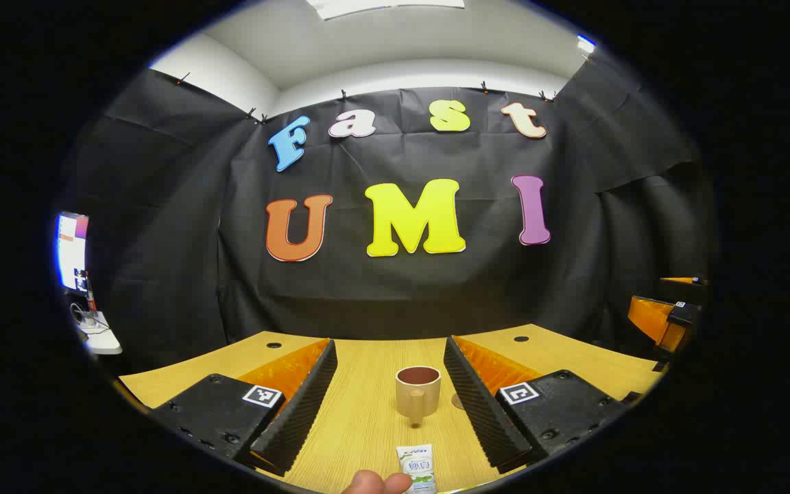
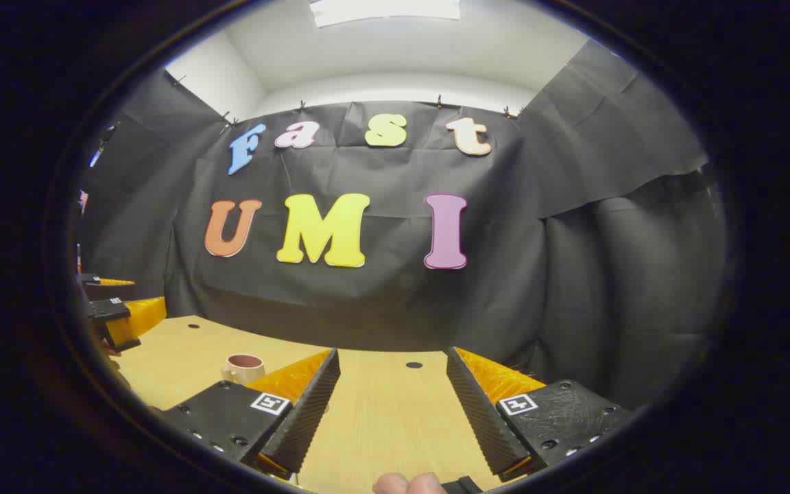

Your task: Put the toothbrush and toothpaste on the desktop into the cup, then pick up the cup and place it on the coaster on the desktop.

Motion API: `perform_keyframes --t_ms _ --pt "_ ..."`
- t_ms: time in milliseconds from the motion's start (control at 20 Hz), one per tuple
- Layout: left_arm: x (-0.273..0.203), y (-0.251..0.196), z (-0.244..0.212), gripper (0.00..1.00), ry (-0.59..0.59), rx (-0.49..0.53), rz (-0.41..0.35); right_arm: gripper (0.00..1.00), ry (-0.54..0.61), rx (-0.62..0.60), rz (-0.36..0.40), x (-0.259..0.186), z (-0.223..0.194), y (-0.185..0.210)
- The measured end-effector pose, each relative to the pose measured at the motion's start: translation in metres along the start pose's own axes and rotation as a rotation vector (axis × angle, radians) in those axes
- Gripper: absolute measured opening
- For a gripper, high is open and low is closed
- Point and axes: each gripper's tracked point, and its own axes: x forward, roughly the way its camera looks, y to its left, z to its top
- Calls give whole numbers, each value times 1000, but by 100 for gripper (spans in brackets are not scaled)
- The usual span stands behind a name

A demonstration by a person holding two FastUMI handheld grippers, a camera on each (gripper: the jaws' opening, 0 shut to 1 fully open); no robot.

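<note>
Looking down the left gripper, fingers spread and empty: tan ceramic cup upright on the wooden desktop, white toothpaste tube lying nearer. Right gripper also apart, empty. Toothpaste likely needs grabbing.

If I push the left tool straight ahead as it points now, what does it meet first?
Probably the toothpaste, lying on the desktop between the open left tool's fingers, nearest the camera. The cup stands just beyond it on the same line. Depth is hard to judge.
</note>
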Motion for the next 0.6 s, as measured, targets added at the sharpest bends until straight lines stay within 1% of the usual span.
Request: perform_keyframes --t_ms 50,200,300,350,550,600 --pt "-1 -1 0 99 -1 1 -1 94 3 0 -1 0 0 -1" --pt "-2 -3 1 99 -3 9 -7 95 2 2 -1 0 0 -2" --pt "-3 0 1 99 -1 10 5 96 -1 -1 -2 0 1 -1" --pt "-3 1 1 99 -1 6 8 95 -4 -2 -3 0 3 -2" --pt "-4 2 -2 99 12 1 11 96 -5 14 -2 -1 2 -1" --pt "-5 1 -2 99 14 -1 9 94 -2 16 -1 -1 2 0"
